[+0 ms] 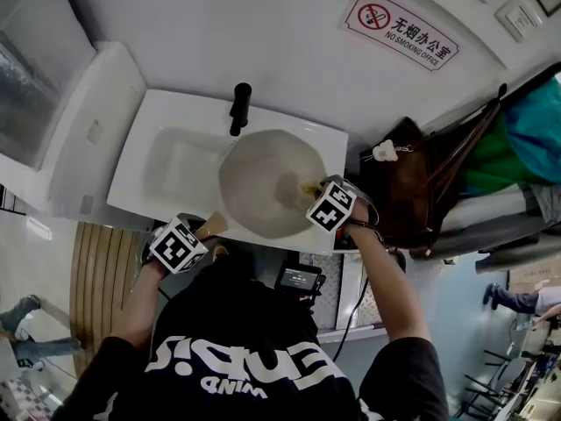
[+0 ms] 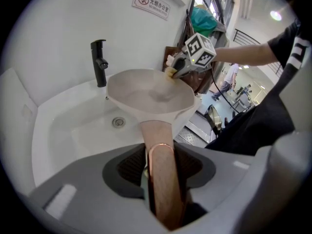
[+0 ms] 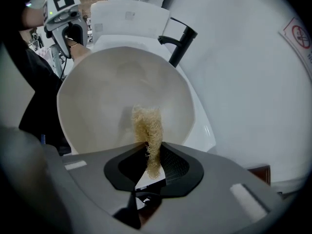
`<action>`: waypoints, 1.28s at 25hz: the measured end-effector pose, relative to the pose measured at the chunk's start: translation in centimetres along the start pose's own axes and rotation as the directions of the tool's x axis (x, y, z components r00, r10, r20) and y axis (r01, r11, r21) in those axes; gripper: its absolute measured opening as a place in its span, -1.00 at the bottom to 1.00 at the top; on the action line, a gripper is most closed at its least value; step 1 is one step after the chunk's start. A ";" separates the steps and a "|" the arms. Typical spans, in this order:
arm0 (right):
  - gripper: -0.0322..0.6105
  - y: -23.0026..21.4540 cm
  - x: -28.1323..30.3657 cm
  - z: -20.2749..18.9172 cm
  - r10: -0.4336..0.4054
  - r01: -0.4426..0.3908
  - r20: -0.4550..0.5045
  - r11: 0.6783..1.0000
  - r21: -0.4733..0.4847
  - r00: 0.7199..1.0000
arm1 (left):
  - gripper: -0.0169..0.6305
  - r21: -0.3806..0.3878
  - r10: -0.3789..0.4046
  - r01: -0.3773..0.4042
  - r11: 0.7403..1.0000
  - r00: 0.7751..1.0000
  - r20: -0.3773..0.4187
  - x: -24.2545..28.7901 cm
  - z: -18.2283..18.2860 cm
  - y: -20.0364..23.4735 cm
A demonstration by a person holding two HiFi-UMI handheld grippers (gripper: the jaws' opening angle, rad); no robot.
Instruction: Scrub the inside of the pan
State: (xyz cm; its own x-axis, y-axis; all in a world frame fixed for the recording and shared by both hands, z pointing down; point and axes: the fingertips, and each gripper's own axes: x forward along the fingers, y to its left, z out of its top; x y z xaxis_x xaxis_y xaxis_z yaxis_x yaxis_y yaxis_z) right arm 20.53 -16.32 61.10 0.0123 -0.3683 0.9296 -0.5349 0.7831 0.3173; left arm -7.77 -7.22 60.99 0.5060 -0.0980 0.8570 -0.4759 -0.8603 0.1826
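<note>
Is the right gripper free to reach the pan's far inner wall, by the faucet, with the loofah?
Probably yes. The pan turns its open mouth to the right gripper, the loofah reaches inside it, and nothing sits in the bowl. The faucet stands outside the rim; the left gripper clamps the handle.

Two grippers show, a left gripper (image 2: 161, 179) and a right gripper (image 3: 151, 165), with one pan (image 1: 261, 181), one scrubber (image 3: 147, 126), one sink (image 1: 165, 170), one tap (image 1: 239, 108) and one wall sign (image 1: 401, 31).

My round cream pan (image 1: 259, 178) sits over the white ceramic sink (image 1: 162, 165), black metal tap (image 1: 239, 108) at 12 o'clock, tan fibre scrubber (image 3: 146, 126) apparently inside.
</note>
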 end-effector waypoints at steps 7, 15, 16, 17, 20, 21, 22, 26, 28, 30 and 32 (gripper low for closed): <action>-0.67 4.6 -1.3 0.0 0.103 -0.103 -0.004 0.992 -0.068 0.995 | -0.43 -0.004 0.002 -0.002 1.000 1.000 -0.003 0.1 -0.1 -0.1; -0.67 9.8 -2.3 1.4 0.250 -0.249 0.023 0.966 -0.066 0.968 | -0.43 -0.006 0.005 -0.005 1.000 1.000 -0.003 0.0 0.0 -0.2; -0.67 10.2 -2.4 1.6 0.260 -0.257 0.026 0.964 -0.068 0.965 | -0.43 -0.006 0.005 -0.005 1.000 1.000 -0.004 0.0 -0.1 -0.2; -0.67 10.5 -2.4 1.9 0.269 -0.266 0.030 0.961 -0.071 0.963 | -0.43 -0.005 0.006 -0.006 1.000 1.000 -0.004 0.0 -0.1 -0.1; -0.67 11.5 -2.6 2.9 0.305 -0.301 0.044 0.951 -0.075 0.951 | -0.43 -0.004 0.011 -0.011 1.000 1.000 -0.004 -0.1 0.0 -0.2; -0.67 11.8 -2.6 3.2 0.318 -0.314 0.047 0.946 -0.075 0.947 | -0.43 -0.003 0.012 -0.012 1.000 1.000 -0.004 -0.1 0.1 -0.2; -0.67 12.2 -2.6 3.5 0.331 -0.327 0.050 0.942 -0.076 0.942 | -0.43 -0.003 0.012 -0.012 1.000 1.000 -0.003 -0.1 0.1 -0.2; -0.67 13.7 -2.4 5.0 0.366 -0.359 0.059 0.928 -0.102 0.929 | -0.43 -0.003 0.012 -0.012 1.000 1.000 -0.002 -0.1 0.1 -0.3; -0.67 14.4 -2.1 6.0 0.379 -0.371 0.067 0.922 -0.109 0.923 | -0.43 -0.005 0.012 -0.012 1.000 1.000 -0.002 -0.2 0.1 -0.3; -0.67 15.1 -1.8 7.0 0.390 -0.380 0.075 0.918 -0.117 0.918 | -0.43 -0.006 0.010 -0.010 1.000 1.000 -0.003 -0.2 0.2 -0.3; -0.67 15.7 -1.5 8.1 0.398 -0.387 0.081 0.913 -0.128 0.914 | -0.43 -0.008 0.007 -0.007 1.000 1.000 -0.001 -0.2 0.2 -0.3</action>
State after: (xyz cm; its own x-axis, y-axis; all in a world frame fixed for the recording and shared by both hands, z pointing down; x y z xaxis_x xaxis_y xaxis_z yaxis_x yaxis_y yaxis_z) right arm 5.24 -7.55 63.21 -0.2700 -0.0651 0.9607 -0.3850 0.9218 -0.0457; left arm -7.56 -7.01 60.71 0.5017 -0.1036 0.8588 -0.4853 -0.8556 0.1802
